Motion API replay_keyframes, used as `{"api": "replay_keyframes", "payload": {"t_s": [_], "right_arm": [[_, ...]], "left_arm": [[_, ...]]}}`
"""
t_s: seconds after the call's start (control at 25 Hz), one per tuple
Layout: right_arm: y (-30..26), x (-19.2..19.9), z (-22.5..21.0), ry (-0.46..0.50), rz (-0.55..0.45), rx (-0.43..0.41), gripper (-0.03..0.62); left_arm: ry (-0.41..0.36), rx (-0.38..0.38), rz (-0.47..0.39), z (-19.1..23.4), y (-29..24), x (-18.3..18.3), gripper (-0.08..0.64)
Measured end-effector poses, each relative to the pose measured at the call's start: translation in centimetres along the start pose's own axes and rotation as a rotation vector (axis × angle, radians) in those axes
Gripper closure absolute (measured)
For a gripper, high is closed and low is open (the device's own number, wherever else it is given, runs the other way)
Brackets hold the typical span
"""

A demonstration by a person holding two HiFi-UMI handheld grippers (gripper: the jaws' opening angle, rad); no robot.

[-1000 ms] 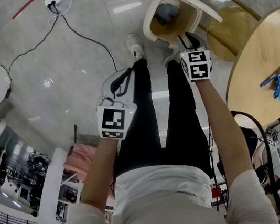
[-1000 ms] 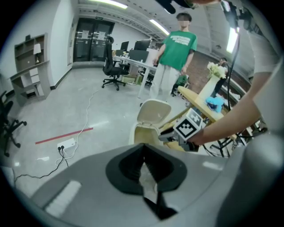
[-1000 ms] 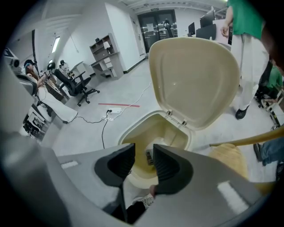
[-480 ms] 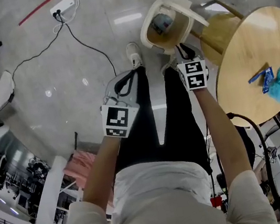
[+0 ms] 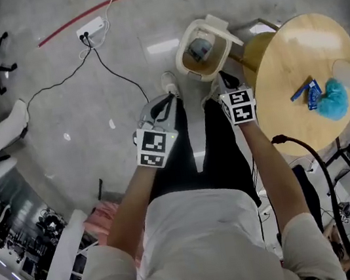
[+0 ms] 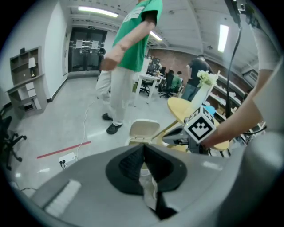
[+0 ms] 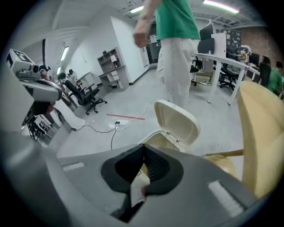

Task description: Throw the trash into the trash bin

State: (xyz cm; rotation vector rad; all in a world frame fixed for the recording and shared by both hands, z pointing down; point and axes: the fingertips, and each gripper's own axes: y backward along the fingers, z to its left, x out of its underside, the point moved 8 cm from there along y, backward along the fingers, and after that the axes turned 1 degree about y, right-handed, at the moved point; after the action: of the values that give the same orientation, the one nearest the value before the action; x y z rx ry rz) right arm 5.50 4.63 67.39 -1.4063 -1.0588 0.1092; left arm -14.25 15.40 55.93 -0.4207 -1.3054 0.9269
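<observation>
The cream trash bin (image 5: 182, 58) stands on the floor with its lid up, and a grey-blue piece of trash (image 5: 200, 48) lies inside. My right gripper (image 5: 223, 76) hangs just short of the bin's near rim. Its jaws have just been closing and are shut with nothing between them (image 7: 144, 156). My left gripper (image 5: 168, 97) is over my left shoe and is also shut and empty (image 6: 143, 147). The bin (image 6: 143, 131) shows beyond the left gripper's jaws. Its raised lid (image 7: 176, 120) shows beyond the right gripper's jaws.
A round wooden table (image 5: 293, 50) at right carries a blue wrapper (image 5: 305, 92) and a teal wad (image 5: 333, 99). A yellow chair (image 5: 254, 51) stands beside the bin. A power strip (image 5: 93, 30), its cable and red tape (image 5: 84, 19) lie on the floor. A person in green (image 6: 131, 53) stands beyond.
Both grippers have risen and drawn back from the bin toward me. The bin and table look smaller and further off in the head view.
</observation>
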Motion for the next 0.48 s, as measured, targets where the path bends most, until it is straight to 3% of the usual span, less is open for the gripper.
{"api": "replay_keyframes", "payload": {"t_s": [0.48], "right_arm": [[9.0, -2.2, 1.5, -0.071, -0.077, -0.035, 0.591]], "left_arm": [[-0.017, 0.054, -0.009, -2.9, 2.7, -2.9, 0.555]]}}
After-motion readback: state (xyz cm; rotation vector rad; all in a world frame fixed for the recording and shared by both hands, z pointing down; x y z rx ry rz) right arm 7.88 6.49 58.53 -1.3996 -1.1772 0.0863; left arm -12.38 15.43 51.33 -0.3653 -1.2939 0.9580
